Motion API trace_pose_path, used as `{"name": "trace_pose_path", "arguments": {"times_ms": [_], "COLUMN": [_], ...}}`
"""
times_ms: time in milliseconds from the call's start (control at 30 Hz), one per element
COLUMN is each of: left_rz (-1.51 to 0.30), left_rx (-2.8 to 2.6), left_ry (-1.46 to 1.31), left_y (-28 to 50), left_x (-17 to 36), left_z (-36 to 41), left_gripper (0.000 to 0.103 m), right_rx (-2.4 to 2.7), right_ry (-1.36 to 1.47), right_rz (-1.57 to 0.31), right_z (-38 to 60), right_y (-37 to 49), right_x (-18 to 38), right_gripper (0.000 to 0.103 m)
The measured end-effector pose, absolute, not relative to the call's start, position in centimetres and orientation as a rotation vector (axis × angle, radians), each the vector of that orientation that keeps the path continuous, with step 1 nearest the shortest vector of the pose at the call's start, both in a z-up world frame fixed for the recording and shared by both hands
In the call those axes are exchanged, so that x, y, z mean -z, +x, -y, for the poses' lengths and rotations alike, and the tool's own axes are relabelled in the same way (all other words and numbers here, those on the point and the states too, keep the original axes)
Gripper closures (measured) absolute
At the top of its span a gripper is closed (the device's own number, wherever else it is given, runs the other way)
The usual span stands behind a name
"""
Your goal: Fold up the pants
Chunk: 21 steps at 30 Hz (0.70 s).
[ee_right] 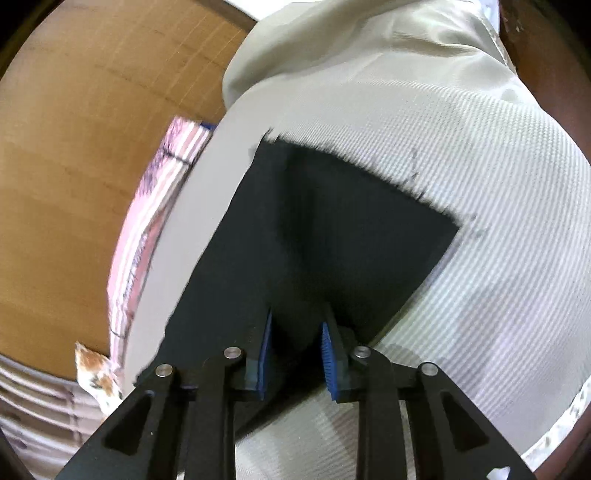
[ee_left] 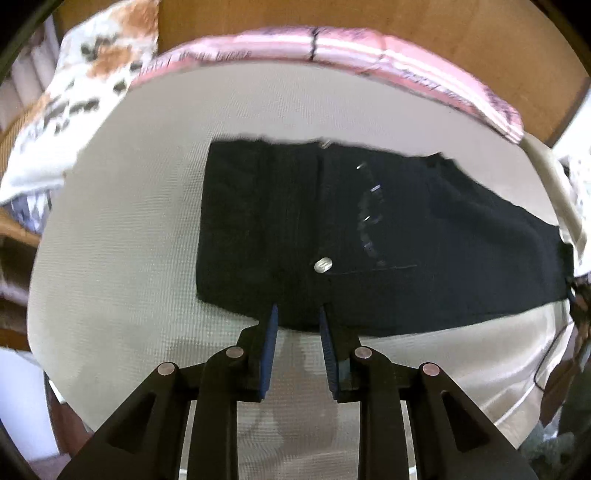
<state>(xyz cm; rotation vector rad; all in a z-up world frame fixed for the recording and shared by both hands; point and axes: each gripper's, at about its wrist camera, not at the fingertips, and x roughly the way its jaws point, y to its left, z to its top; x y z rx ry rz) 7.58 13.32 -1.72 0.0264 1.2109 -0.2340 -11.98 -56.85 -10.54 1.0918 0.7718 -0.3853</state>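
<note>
1. Two grippers, fingers parted: left gripper hovers at the near edge of the black pants, nothing between its blue pads.
2. Right gripper released, over a trouser end.
3. Pants lie flat on the cream bed sheet.
4. Beyond: pink striped bedding, floral pillow, wooden headboard.
</note>
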Motion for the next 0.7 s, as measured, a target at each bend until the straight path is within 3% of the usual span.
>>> {"name": "trace_pose_path", "arguments": {"times_ms": [200, 700], "left_rz": [-1.129, -1.194], "left_rx": [0.387, 0.826], "left_ry": [0.035, 0.155], "left_y": [8.3, 8.4], "left_x": [0.1, 5.6], "left_z": [-7.4, 12.7], "left_gripper": [0.078, 0.078], "right_rx": [0.369, 0.243], "right_ry": [1.151, 1.072], "right_rz": [-0.719, -0.726], "right_z": [59.4, 56.3], "right_y": [-12.1, -9.7], "right_x": [10.7, 8.6], "right_gripper": [0.079, 0.076]}}
